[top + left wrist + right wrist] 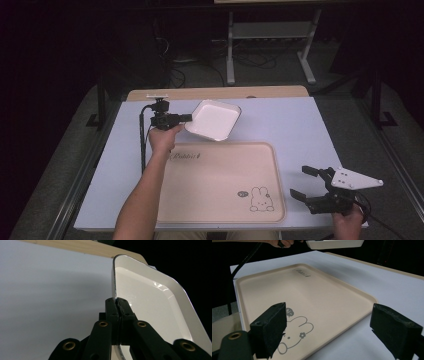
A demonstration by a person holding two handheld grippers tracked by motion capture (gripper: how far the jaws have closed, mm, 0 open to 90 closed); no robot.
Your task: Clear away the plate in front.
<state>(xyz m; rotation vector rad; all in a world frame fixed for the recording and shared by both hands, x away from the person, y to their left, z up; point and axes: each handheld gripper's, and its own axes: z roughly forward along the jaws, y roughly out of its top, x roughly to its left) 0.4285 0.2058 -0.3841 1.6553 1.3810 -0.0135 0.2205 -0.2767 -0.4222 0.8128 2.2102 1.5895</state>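
Dish, white, glossy, rounded-rectangular, dark-rimmed: tilted, raised over the white table beyond the beige rabbit-print plastic tray; left gripper clamped on its rim. Right gripper, jaws wide apart, near the tray's right edge. Open tabletop right of the dish. Dish underside hidden.

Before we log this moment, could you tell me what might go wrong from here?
1. The left gripper pinches only the rim of the white dish, so it may pivot or slip out.
2. If lowered carelessly, the dish could catch the beige tray edge.
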